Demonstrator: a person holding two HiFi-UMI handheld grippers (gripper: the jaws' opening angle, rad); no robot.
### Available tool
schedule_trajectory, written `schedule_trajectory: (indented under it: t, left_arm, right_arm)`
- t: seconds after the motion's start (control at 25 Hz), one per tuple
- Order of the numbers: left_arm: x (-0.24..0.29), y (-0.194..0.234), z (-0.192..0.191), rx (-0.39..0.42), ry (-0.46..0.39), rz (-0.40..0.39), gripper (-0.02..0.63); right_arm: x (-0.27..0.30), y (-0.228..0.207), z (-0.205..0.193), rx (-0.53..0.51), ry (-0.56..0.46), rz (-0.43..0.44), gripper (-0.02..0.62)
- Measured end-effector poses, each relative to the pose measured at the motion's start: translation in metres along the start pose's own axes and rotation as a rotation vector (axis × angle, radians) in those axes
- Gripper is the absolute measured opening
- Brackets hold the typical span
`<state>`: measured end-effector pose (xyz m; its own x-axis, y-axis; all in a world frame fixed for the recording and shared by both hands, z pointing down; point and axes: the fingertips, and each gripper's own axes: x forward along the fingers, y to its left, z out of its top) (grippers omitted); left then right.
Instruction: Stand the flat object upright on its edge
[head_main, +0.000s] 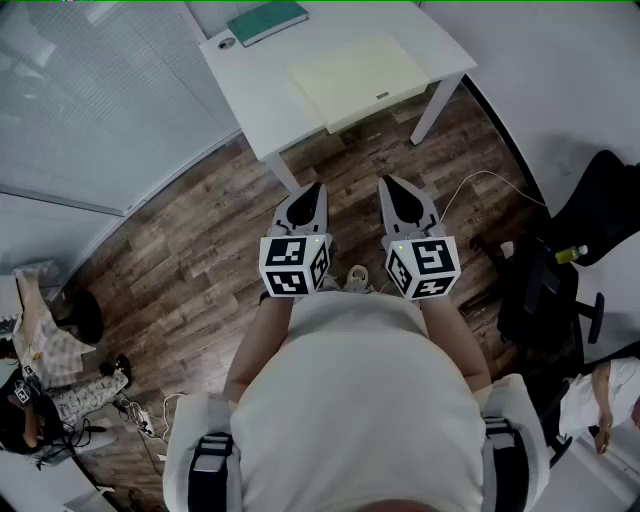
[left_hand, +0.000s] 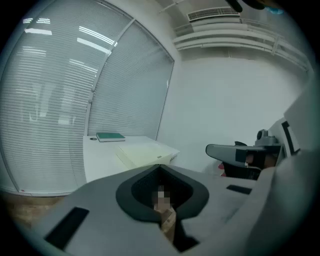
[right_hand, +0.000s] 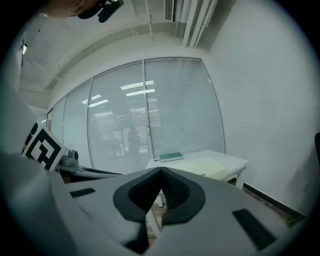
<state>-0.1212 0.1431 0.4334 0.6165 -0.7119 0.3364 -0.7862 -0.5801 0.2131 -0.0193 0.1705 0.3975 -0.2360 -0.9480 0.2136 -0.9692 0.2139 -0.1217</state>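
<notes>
In the head view, find the left gripper (head_main: 315, 188) and right gripper (head_main: 388, 182) side by side in front of the torso, both pinched together on nothing and aimed across the wooden floor (head_main: 190, 240) at the white table (head_main: 255, 95) far ahead. Spot the pale yellow pad (head_main: 360, 75) lying flat on the table's right half, well apart from both grippers, with a green book (head_main: 266, 20) at the far left corner. Take the pad as the likelier target, though either would fit the task's wording. Step closer first, keeping off the office chair (head_main: 540, 290) on the right. In the left gripper view, check the left gripper (left_hand: 160, 166): tips meeting, nothing between. Note the pad (left_hand: 145, 152) reaching close to the table's near edge, the book (left_hand: 110, 136) farther left. Part the jaws before arriving, then pinch that near edge thinly. In the right gripper view, read the right gripper (right_hand: 161, 170) likewise closed and empty, with pad (right_hand: 207, 166) and book (right_hand: 171, 157) far off. Lift the pinched edge slowly, pivot on the far edge, brace the rising face with the other gripper, and let go only once balanced.
</notes>
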Motion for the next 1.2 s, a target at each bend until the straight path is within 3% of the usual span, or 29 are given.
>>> schedule_trajectory:
  t: [0.52, 0.76, 1.2]
  left_arm:
    - [0.0, 0.008, 0.004, -0.01, -0.017, 0.053, 0.018]
    - [0.009, 0.003, 0.002, -0.024, -0.01, 0.057, 0.018]
    - [0.025, -0.008, 0.002, -0.027, -0.002, 0.078, 0.018]
  right_arm:
    - [-0.002, -0.003, -0.01, -0.021, 0.029, 0.024, 0.017]
    - [0.001, -0.012, -0.009, 0.025, 0.024, 0.061, 0.017]
    - [0.004, -0.037, -0.019, -0.04, 0.066, 0.053, 0.017]
